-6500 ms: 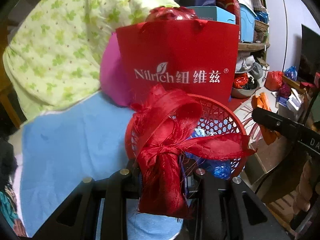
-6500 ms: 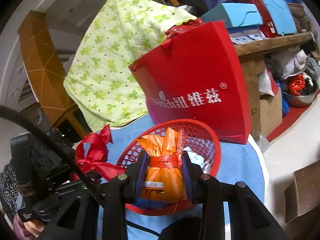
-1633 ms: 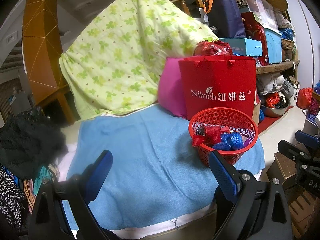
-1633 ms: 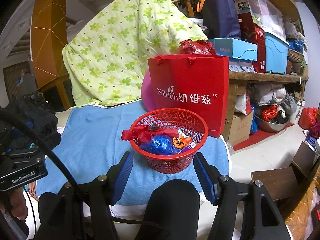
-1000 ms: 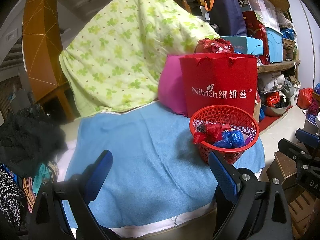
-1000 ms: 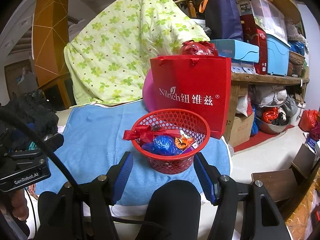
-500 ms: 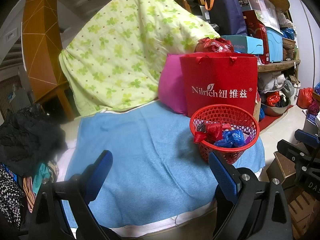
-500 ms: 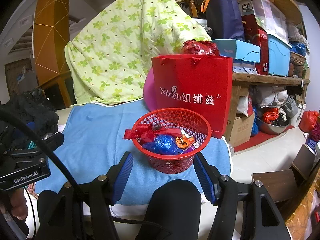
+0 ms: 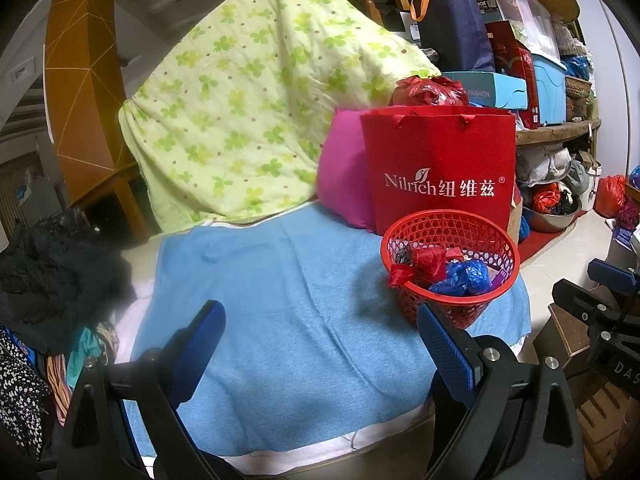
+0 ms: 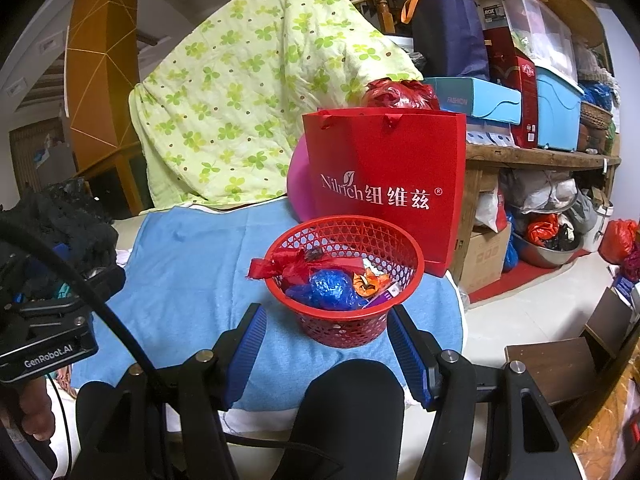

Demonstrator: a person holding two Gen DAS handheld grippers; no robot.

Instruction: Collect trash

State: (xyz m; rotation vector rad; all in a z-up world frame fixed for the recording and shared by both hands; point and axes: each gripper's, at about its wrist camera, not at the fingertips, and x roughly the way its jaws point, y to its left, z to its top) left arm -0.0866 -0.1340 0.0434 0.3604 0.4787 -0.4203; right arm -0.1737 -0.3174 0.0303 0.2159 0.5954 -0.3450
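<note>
A red basket (image 10: pixel 344 276) sits on a blue towel (image 10: pixel 200 264) that covers the surface. The basket is on the right side of the towel, close to the near edge. It has holes all over its wall, like a net. Inside it lies the trash: a red ribbon bundle (image 10: pixel 288 266) on the left, with one end hanging over the rim, a blue crinkly bag (image 10: pixel 330 286) in the middle, and an orange wrapper (image 10: pixel 370 280) on the right. A little purple piece (image 10: pixel 384 294) pokes out beside the orange one.

The left gripper (image 9: pixel 320 344) is wide open, with nothing between its blue pads. It hangs over the near part of the towel, and the basket is just past its right finger (image 9: pixel 448 356). The right gripper (image 10: pixel 326 344) is partly open and holds nothing. The basket sits just in front of it, in line with the gap between its fingers, and does not touch them.

Right behind the basket stands a red paper bag (image 10: pixel 390 184) with white letters. A pink cushion (image 9: pixel 344 172) leans to the left of the bag. A green flowered quilt (image 9: pixel 256 112) is draped high at the far side. On the far right, a wooden shelf (image 10: pixel 536 156) carries blue boxes (image 10: pixel 556 112).
</note>
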